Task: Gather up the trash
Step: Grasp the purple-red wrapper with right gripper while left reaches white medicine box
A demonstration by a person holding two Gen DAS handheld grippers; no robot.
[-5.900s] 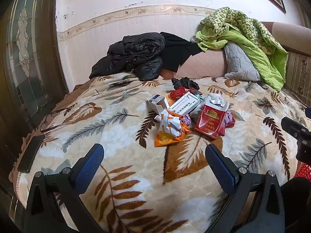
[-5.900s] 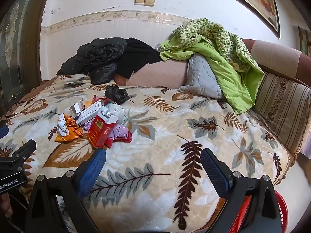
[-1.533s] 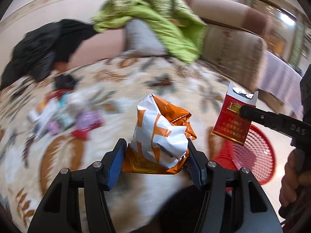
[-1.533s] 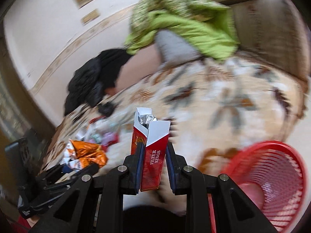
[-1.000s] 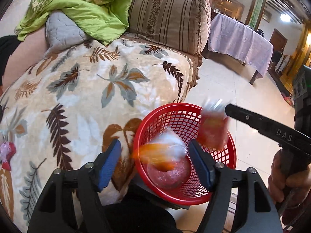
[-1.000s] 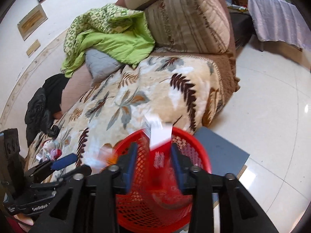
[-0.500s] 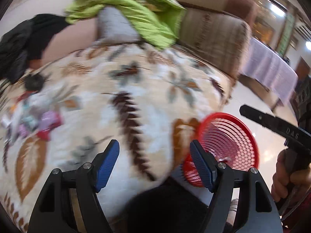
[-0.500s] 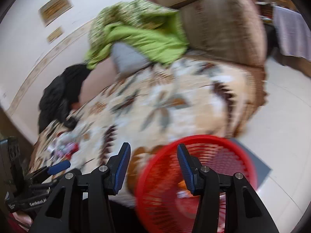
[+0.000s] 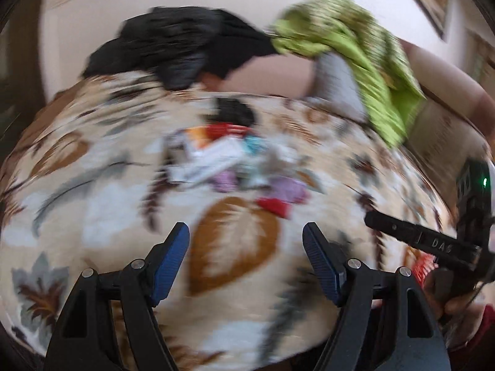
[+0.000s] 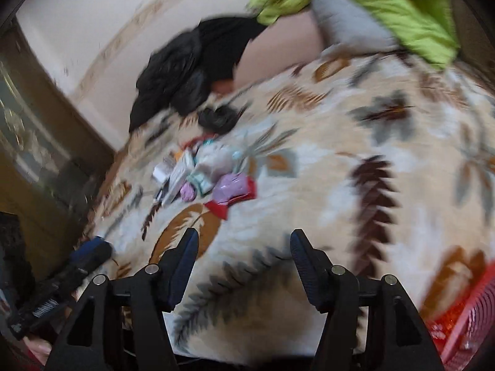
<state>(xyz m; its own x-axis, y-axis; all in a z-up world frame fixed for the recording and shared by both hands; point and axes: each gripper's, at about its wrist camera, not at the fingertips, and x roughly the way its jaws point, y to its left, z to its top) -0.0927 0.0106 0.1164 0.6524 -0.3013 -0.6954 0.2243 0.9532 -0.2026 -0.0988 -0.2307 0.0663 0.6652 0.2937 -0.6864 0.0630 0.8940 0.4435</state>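
Note:
A pile of trash point(image 9: 229, 157) lies mid-bed on the leaf-print blanket point(image 9: 102, 210): white boxes, purple and red wrappers, a black bag behind. It also shows in the right wrist view point(image 10: 207, 170). Both views are motion-blurred. My left gripper point(image 9: 246, 238) is open and empty, short of the pile. My right gripper point(image 10: 244, 242) is open and empty, also short of it. The red basket point(image 10: 464, 318) is at the lower right, with a sliver of it in the left wrist view point(image 9: 422, 267).
A black jacket point(image 9: 173, 46), a grey pillow point(image 9: 337, 83) and a green quilt point(image 9: 349, 37) lie along the bed's far side by the wall. A dark wooden cabinet point(image 10: 34, 142) stands left of the bed. The right gripper's body point(image 9: 433, 241) shows at the left view's right edge.
Both grippers dropped the orange bag and the red cigarette pack into the red basket, then swung back left toward the trash pile. Both are open and empty now.

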